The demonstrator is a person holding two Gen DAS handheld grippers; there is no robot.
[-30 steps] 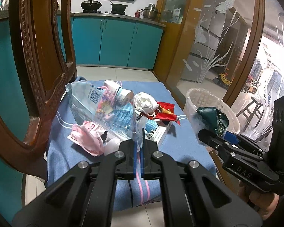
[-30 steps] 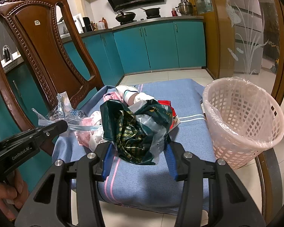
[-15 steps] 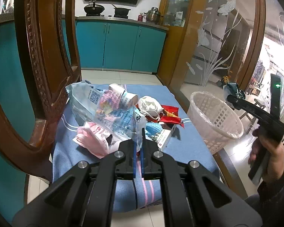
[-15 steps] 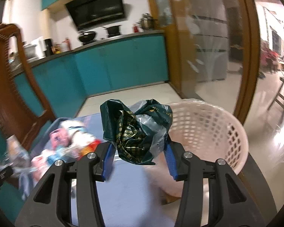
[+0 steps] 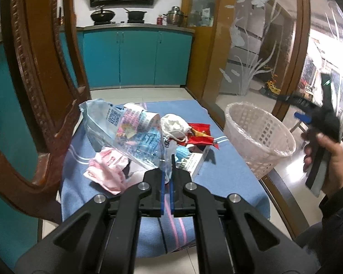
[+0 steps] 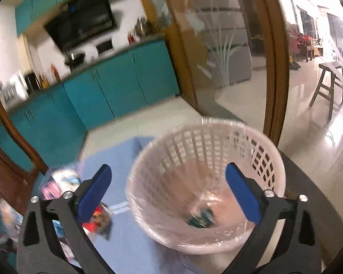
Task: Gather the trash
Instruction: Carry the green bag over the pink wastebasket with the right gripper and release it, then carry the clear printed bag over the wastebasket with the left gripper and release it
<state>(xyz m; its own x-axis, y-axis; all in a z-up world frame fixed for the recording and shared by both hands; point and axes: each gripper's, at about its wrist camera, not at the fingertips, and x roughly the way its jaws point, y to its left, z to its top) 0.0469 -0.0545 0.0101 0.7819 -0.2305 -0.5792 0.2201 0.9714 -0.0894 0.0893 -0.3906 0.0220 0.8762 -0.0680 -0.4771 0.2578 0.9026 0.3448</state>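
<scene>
My left gripper (image 5: 167, 171) is shut on a clear printed plastic wrapper (image 5: 135, 137) and holds it above the trash pile on the blue cloth (image 5: 221, 171). The pile has a pink wrapper (image 5: 107, 171), a white mask (image 5: 173, 124), a red packet (image 5: 201, 134) and a small box (image 5: 194, 162). My right gripper (image 6: 169, 194) is open and empty above the pink-white basket (image 6: 217, 150). The dark green bag (image 6: 200, 218) lies at the basket's bottom. The right gripper also shows in the left wrist view (image 5: 308, 116) beside the basket (image 5: 258, 137).
A carved wooden chair back (image 5: 41, 86) rises at the left of the cloth. Teal kitchen cabinets (image 5: 137, 59) stand behind. A glass door with a wooden frame (image 5: 251, 45) is at the right. A wooden stool (image 6: 327, 86) stands on the floor beyond.
My right gripper carried the green bag from the cloth to over the basket, opened and let it drop in. My left gripper still holds the clear wrapper, little moved.
</scene>
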